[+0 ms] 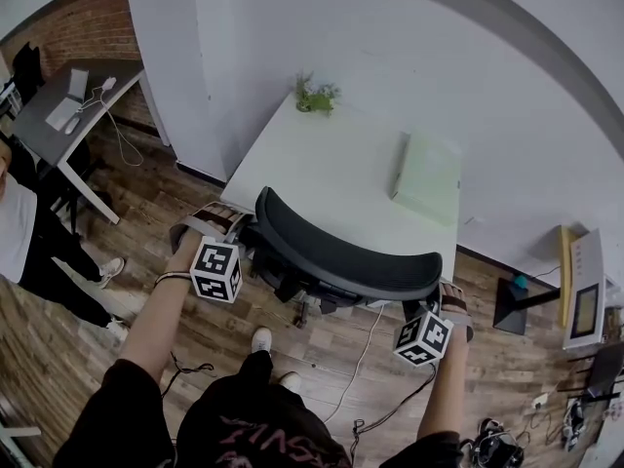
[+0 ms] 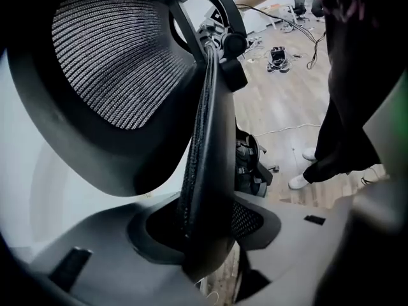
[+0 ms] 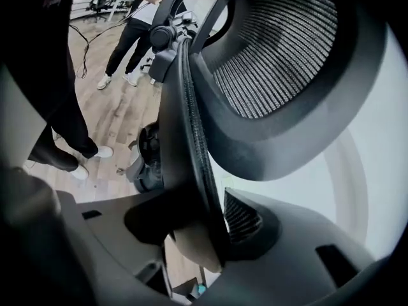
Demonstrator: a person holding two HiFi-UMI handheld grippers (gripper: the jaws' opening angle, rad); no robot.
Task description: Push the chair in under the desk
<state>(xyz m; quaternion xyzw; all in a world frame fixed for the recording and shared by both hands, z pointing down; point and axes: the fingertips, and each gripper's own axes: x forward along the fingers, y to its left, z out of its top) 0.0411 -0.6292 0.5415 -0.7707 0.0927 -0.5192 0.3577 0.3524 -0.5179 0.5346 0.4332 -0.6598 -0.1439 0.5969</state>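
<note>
progress: chair (image 1: pixel 341 256) looks in, at 6 o'clock of surface (image 1: pixel 331 164) | left gripper (image 2: pixel 207 234), right gripper (image 3: pixel 197 228): jaws apart astride it | todo: withdraw

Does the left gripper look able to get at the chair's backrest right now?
Likely yes: the backrest has its edge standing between the open jaws of the left gripper, with nothing blocking it.

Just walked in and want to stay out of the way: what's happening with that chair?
A person stands behind the black office chair, a tool in each hand. The left tool and the right tool each straddle a side edge of the backrest, jaws wide and apparently not pinching it. The chair looks tucked in, its backrest close to the white desk's near edge.
</note>
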